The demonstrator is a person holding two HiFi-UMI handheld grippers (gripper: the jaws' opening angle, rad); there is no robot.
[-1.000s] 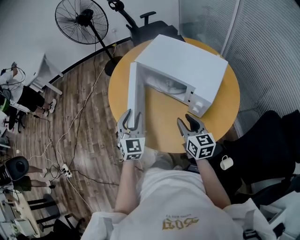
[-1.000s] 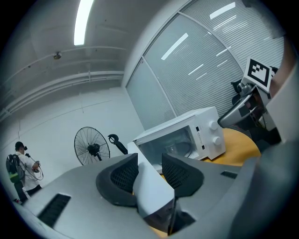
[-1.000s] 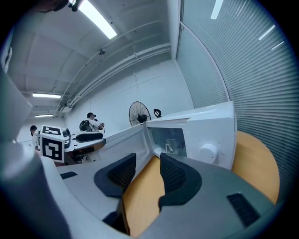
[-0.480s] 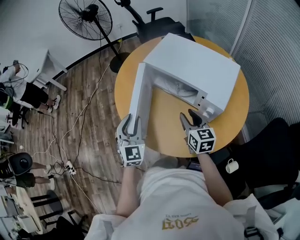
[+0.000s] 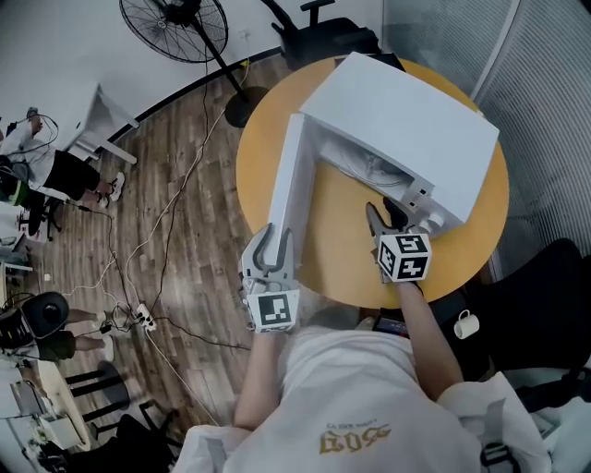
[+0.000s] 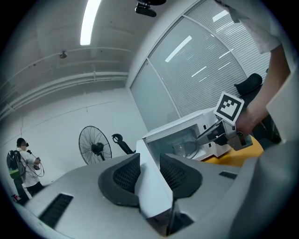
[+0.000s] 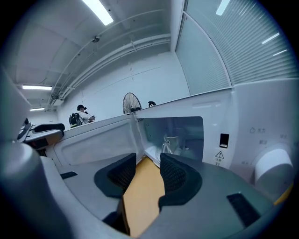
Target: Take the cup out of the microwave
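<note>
Left gripper: the left gripper (image 5: 273,233) sits at the lower left of the head view. Its jaws have just been closing, and the pads now pinch the free edge of the microwave door (image 5: 294,185).
Right gripper: the right gripper (image 5: 385,217) is low over the table (image 5: 342,245) at frame centre. Its jaws are spread with only bare tabletop between them, and it points at the oven opening.
Cup: a clear glass cup (image 7: 170,144) with a handle stands inside the microwave cavity, in line with the gap between the right jaws in the right gripper view.
Microwave: the white microwave (image 5: 406,120) sits on the round orange table in the upper right of the head view.
In the way: the door is swung wide and runs down the left side of the opening. The control panel and its round knob (image 7: 273,163) lie just right of the opening, close beside the right gripper.
Around the table: a floor fan (image 5: 175,23) and an office chair (image 5: 323,32) stand at the top of the head view. Slatted blinds (image 5: 554,92) are at the far right.
Lower right: a white mug (image 5: 466,323) rests off the table.
Floor: a power strip (image 5: 143,317) and cables lie on the wood at the left.
Background: a person (image 7: 80,115) stands far off at the left of the right gripper view.
</note>
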